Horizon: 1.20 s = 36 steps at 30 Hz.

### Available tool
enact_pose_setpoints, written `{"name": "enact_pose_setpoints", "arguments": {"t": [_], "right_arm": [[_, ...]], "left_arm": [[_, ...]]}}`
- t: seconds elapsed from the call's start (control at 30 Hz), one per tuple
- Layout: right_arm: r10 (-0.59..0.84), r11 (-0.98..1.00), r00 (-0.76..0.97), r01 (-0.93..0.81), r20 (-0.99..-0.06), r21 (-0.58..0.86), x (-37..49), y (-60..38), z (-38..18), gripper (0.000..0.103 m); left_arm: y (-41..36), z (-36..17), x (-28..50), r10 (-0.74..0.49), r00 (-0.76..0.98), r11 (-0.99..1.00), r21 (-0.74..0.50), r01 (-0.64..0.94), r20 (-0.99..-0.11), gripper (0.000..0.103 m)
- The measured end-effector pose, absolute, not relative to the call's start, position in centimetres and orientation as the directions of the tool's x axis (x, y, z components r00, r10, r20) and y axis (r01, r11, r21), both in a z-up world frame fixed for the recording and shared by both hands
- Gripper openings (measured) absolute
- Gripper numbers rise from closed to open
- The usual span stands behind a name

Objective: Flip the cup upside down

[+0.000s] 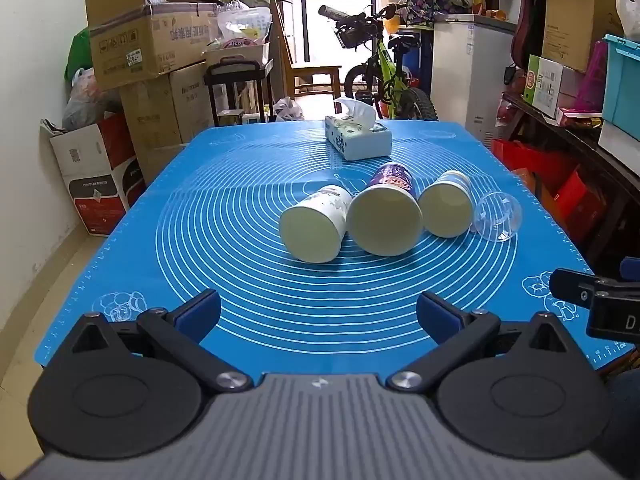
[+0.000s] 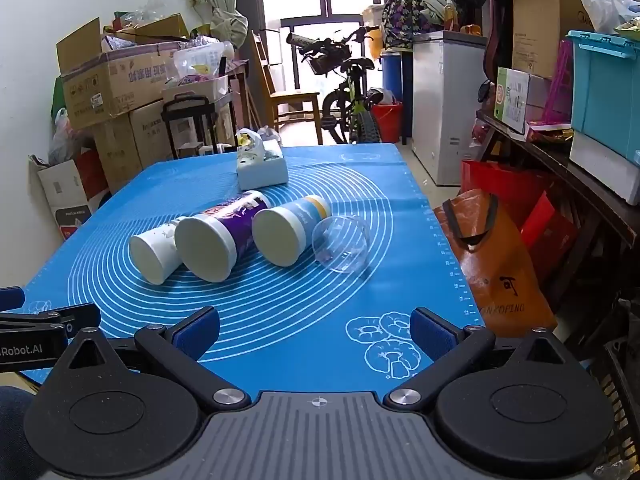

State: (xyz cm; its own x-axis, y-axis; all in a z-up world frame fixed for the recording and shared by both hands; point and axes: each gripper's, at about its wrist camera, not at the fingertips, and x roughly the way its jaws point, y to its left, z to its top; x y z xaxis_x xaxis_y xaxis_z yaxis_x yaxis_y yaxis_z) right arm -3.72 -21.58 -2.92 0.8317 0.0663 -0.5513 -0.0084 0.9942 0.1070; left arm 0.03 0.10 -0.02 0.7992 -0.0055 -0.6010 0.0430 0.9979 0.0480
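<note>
Left wrist view: four cups lie on their sides mid-mat (image 1: 132, 240). Both the left gripper (image 1: 319, 310) and right gripper (image 2: 315, 328) gape wide, holding nothing. Best approach the clear cup (image 2: 341, 245) squarely, pinching gently across its walls.

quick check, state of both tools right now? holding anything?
Left tool: open, holding nothing, short of the cups lying on the blue mat.
Right tool: open, holding nothing, also short of the cups.
</note>
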Motion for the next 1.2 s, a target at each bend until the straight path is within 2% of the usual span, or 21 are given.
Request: {"name": "enact_pose_setpoints", "arguments": {"t": [1.2], "right_arm": [[0.065, 0.995, 0.821, -0.007, -0.567, 0.104, -3.66, -21.79, -3.02, 0.1]], "left_arm": [[-0.35, 0.13, -0.16, 0.01, 0.806, 0.995, 0.082, 0.048, -0.592, 0.103]]}}
